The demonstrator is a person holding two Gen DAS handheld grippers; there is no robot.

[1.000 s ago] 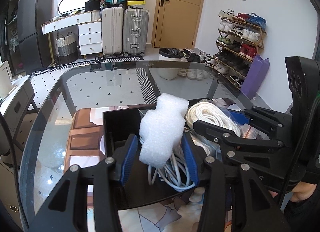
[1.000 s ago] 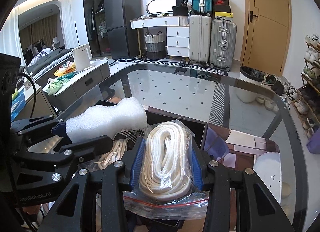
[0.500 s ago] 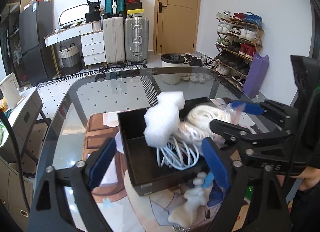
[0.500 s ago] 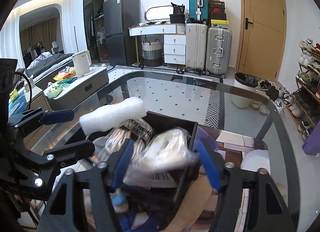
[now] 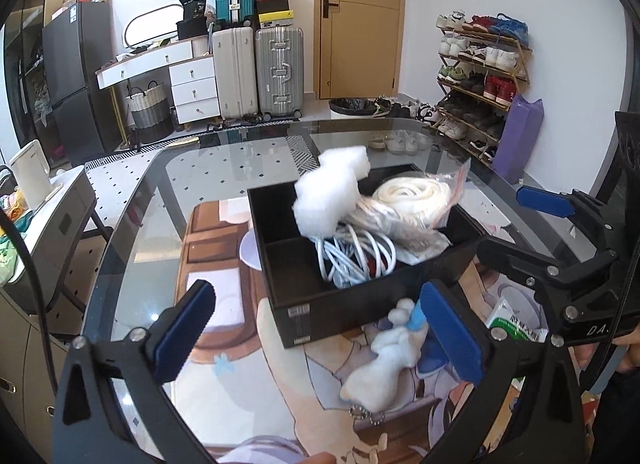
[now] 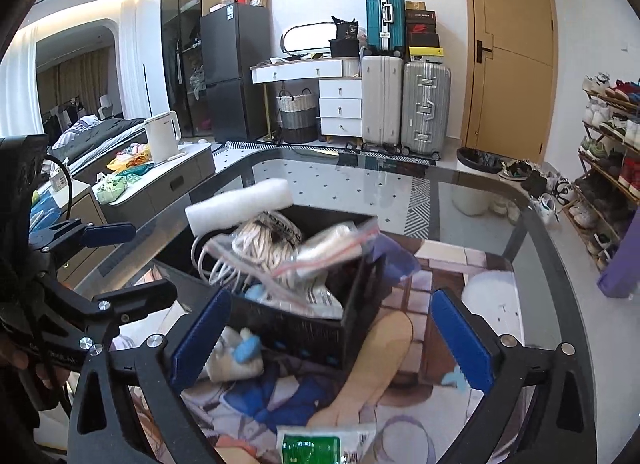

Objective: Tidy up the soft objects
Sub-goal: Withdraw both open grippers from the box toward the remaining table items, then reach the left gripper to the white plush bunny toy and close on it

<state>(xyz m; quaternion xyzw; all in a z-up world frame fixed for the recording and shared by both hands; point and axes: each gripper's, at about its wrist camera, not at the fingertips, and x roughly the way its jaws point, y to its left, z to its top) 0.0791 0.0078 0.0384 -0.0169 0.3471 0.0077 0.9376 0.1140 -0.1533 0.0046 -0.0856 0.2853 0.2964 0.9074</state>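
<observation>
So the black box [image 5: 360, 264] sits mid-table on the glass table [image 5: 224, 168], parked on that printed anime mat [image 5: 224, 304], and it's pretty much stuffed. The white foam piece [image 5: 332, 192] is perched on top toward the far-left side, leaning over the white cable coil [image 5: 356, 260], because there's no flat floor left for it to settle into. The bagged white rope [image 5: 416, 200] lies on the right half, its zip bag [image 6: 320, 256] flopping over the rim, looks a bit blurred, so I guess it's mid-settle.

My left gripper [image 5: 320, 328] is gaping and its jaws are opening, nothing between the pads but the near box wall behind them. Right gripper [image 6: 332, 328] same deal, jaws opening with nothing pinched, just the box corner in the gap.

Just this side of the box lies a little white plush toy [image 5: 384, 364] with a blue bit, outside it on the mat. Probably my next grab. A green-labelled packet [image 6: 316, 446] lies nearest to me.
</observation>
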